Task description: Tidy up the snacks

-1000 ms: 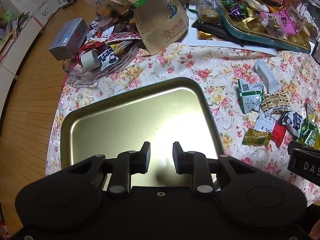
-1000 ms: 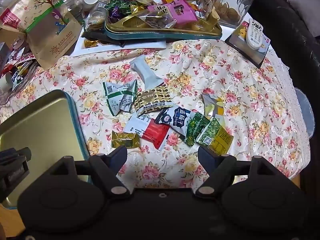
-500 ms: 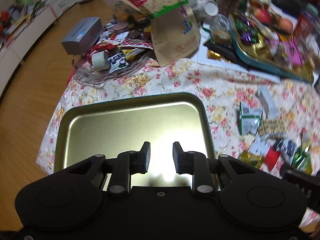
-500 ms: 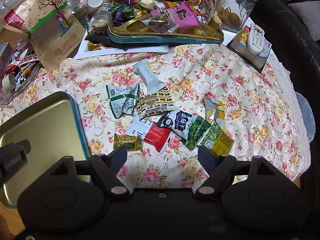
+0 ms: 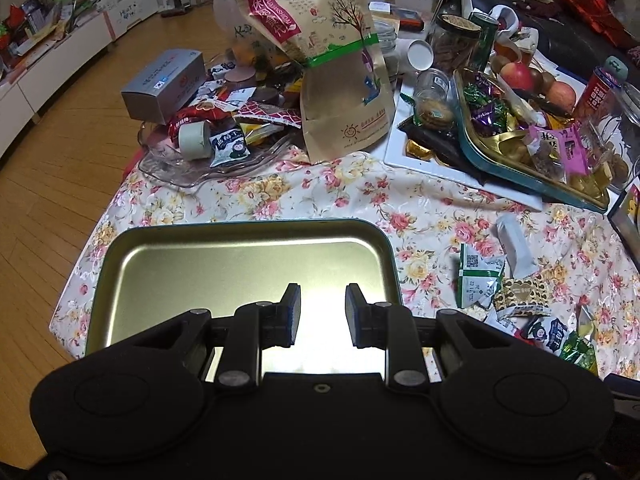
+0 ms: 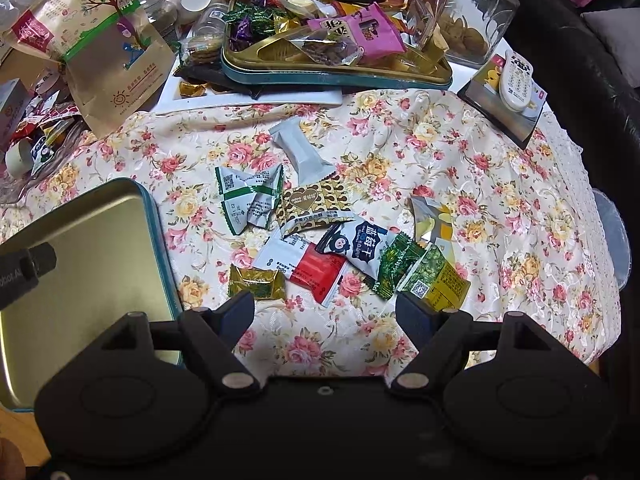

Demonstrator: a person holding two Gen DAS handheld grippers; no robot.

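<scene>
An empty gold tin tray with a teal rim (image 5: pixel 200 264) lies on the floral tablecloth; it also shows in the right wrist view (image 6: pixel 100 248). My left gripper (image 5: pixel 319 314) hovers over the tray's near part, jaws a small gap apart and empty. Several loose snack packets lie right of the tray: a green-white one (image 6: pixel 248 204), a white one (image 6: pixel 300 150), a gold heart one (image 6: pixel 316 206), a red-white one (image 6: pixel 308 266), a small gold one (image 6: pixel 256 282), green ones (image 6: pixel 420 272). My right gripper (image 6: pixel 326 312) is wide open and empty, just in front of them.
A brown paper bag (image 5: pixel 336 72), a glass dish of snacks (image 5: pixel 216 148) and a grey box (image 5: pixel 164 80) stand at the back left. A full teal tin (image 6: pixel 336 60), a glass jar (image 6: pixel 468 12) and a remote (image 6: pixel 516 80) sit behind. The table edge is on the right.
The left gripper has tilted up and pulled back, so more of the far table shows. The right gripper has edged slightly back. Neither gripper's jaws have changed.
</scene>
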